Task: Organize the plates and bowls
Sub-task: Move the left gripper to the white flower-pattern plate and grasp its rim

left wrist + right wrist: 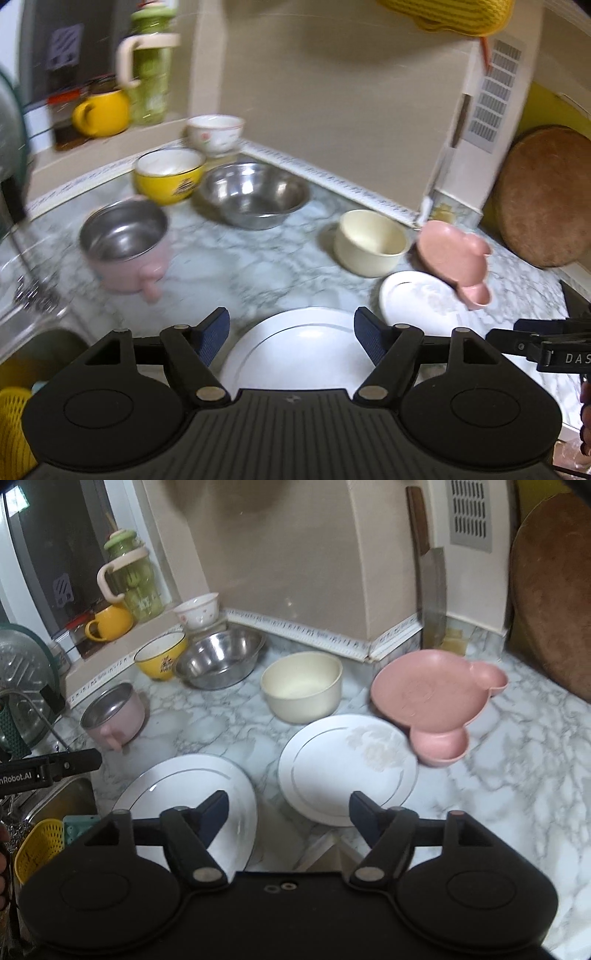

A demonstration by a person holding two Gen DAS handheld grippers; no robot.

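marble counter [517, 738] | two white plates [347, 768] | both grippers [288, 812] open, empty

An open left gripper [291, 338] hovers above a white plate [295, 343] on a marble counter [236, 266], with steel, yellow, cream and pink bowls scattered behind.

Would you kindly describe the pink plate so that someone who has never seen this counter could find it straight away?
Start at the round brown board leaning against the wall on the right of the marble counter. Just left of it sits the pink plate, its edge overlapping a white plate, beside the cream bowl. It alone has two small round side cups like ears.
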